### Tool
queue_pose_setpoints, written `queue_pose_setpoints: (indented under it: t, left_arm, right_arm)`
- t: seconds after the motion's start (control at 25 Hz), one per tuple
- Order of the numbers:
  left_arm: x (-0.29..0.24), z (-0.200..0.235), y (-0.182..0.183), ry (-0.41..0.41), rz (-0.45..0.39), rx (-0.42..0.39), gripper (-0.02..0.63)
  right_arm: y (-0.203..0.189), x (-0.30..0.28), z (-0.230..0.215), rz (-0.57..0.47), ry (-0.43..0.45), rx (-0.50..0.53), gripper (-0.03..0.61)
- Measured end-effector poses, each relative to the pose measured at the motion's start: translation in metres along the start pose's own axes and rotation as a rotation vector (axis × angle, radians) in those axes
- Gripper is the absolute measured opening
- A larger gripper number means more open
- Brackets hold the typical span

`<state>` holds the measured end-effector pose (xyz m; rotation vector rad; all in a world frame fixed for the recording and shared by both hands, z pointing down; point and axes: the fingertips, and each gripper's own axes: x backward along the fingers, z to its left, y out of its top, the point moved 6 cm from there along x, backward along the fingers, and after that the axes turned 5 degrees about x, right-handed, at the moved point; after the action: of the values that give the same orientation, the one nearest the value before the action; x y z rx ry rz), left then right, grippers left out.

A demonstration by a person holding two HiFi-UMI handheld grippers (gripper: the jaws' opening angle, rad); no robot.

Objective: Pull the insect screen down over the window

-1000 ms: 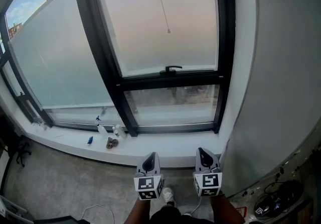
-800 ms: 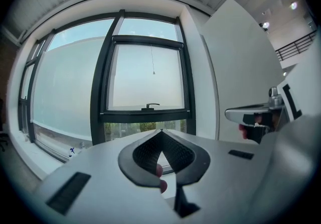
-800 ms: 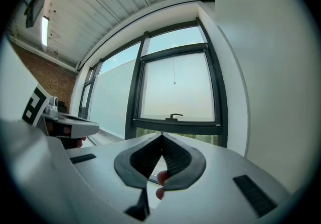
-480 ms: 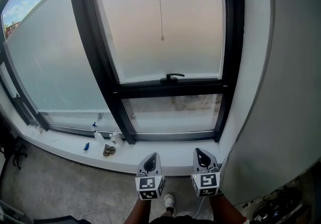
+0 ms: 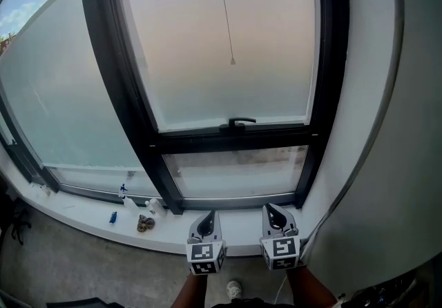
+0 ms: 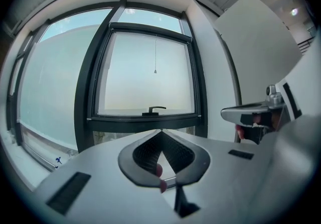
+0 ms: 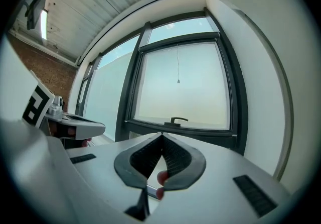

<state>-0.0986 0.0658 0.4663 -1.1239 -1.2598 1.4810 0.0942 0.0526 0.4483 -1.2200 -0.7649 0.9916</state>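
1. Left hand-held gripper (image 5: 209, 215) is low and in front of the sill (image 5: 90, 213), jaws pressed together on nothing. The right hand-held gripper (image 5: 273, 208) sits just beside it, jaws likewise together and empty.
2. No insect screen is in sight over the window (image 5: 200, 58), so I judge it to be rolled up out of view at the top. What does show is its thin pull cord (image 5: 226, 16), hanging down the pane to a small bead (image 5: 233, 61) above the window handle (image 5: 238, 121), well apart from both tools.
3. Risk one: jaws that are together cannot take the cord, so reaching in without opening them would only bat it aside and set it swinging.
4. Risk two: the cord is very thin, and a pinch above the bead could slide.
5. Risk three: a slanted pull may drag the screen crooked in its tracks and jam it.
6. Risk four: the small bottles (image 5: 128, 199) on the sill could be knocked over by a low elbow.
7. Writing: none readable. The marker cubes (image 5: 205, 257) carry only black-and-white squares, and the bottle labels are too small to read.
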Motion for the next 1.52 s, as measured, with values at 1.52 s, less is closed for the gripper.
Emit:
queue_pose_setpoints:
  t: [1.52]
  left_arm:
    - [-0.167,0.068,0.034,-0.154,-0.017,-0.009,0.003]
  right_arm:
    - [0.009,-0.16,-0.022,-0.013,-0.092,0.018,0.003]
